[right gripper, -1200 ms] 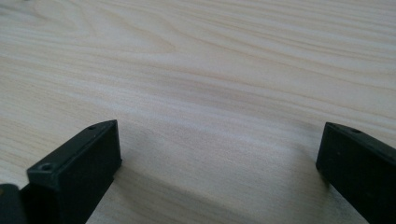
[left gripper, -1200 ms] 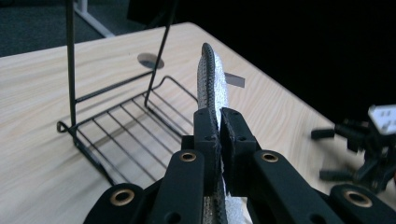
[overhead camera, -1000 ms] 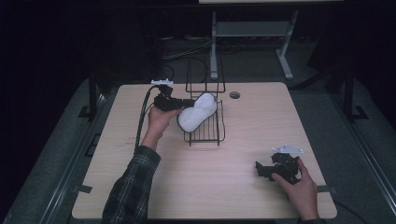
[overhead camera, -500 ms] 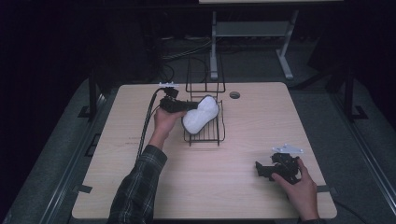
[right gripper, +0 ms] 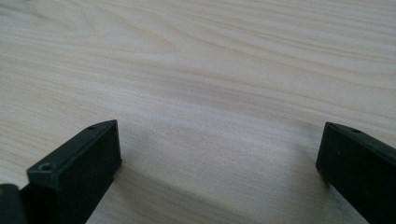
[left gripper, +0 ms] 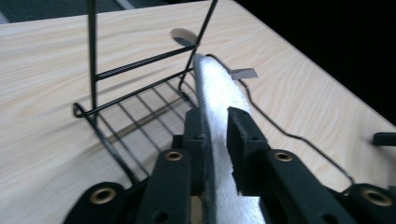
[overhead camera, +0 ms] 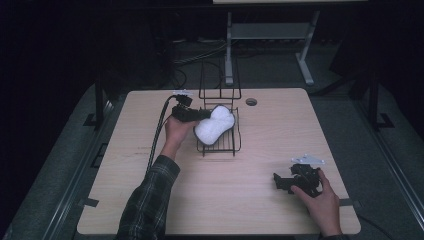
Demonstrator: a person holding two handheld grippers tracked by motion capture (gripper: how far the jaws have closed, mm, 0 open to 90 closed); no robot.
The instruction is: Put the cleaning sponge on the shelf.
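A soft white pad (overhead camera: pixel 214 125), narrow in the middle, lies tilted across a black wire rack (overhead camera: pixel 218 151) at the table's far middle. My left gripper (overhead camera: pixel 205 114) reaches in from the rack's left. In the left gripper view the pad (left gripper: pixel 217 93) runs edge-on between the two jaws of the left gripper (left gripper: pixel 215 126) and over the rack's wires (left gripper: pixel 130 63). The jaws have just been opening, but both pads still touch and pinch it. My right gripper (overhead camera: pixel 280 182) rests near the front right edge, open (right gripper: pixel 219 140) over bare wood.
The rack has an upright wire back (overhead camera: pixel 220 82) on its far side. A round cable hole (overhead camera: pixel 251 101) sits in the tabletop behind it. The left gripper's cable (overhead camera: pixel 157 135) trails along the table's left. A metal stand (overhead camera: pixel 270 35) is beyond the far edge.
The left hand has shifted the white pad slightly right and lower onto the rack. The right hand and its gripper have stayed where they were.
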